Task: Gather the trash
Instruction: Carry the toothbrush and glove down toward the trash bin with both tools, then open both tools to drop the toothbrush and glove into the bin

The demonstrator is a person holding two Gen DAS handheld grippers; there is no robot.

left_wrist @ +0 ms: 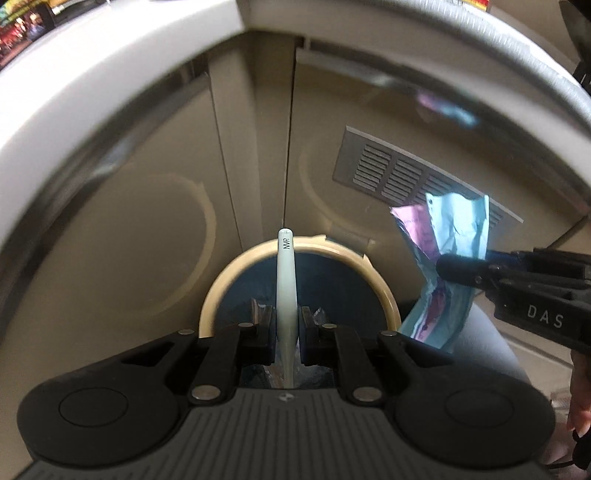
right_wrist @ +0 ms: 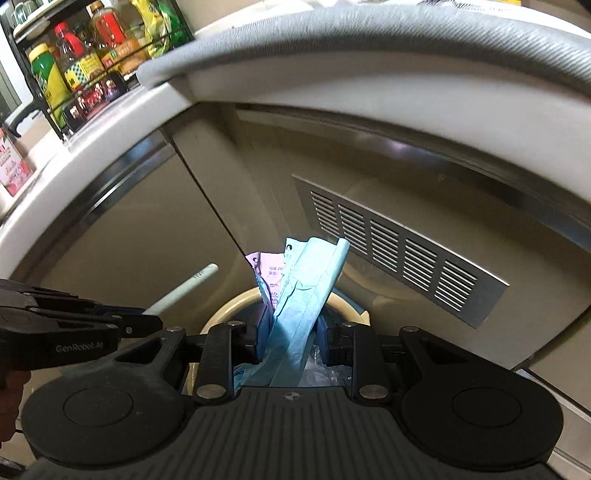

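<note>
My left gripper (left_wrist: 287, 323) is shut on a pale white stick-like wrapper (left_wrist: 285, 280) that stands up between its pads. It hangs over a round bin with a cream rim (left_wrist: 221, 284) and a dark inside. My right gripper (right_wrist: 291, 334) is shut on crumpled blue and pink paper (right_wrist: 303, 288), also above the bin's cream rim (right_wrist: 229, 302). In the left wrist view the right gripper (left_wrist: 454, 267) comes in from the right with the paper (left_wrist: 454, 229). In the right wrist view the left gripper (right_wrist: 147, 325) enters from the left with the white stick (right_wrist: 184, 290).
Beige cabinet doors (left_wrist: 147, 184) with a metal vent grille (right_wrist: 399, 251) stand behind the bin. A white counter edge (right_wrist: 110, 122) runs above, with a rack of bottles (right_wrist: 74, 55) at the upper left. A grey padded edge (right_wrist: 369, 26) lies along the top.
</note>
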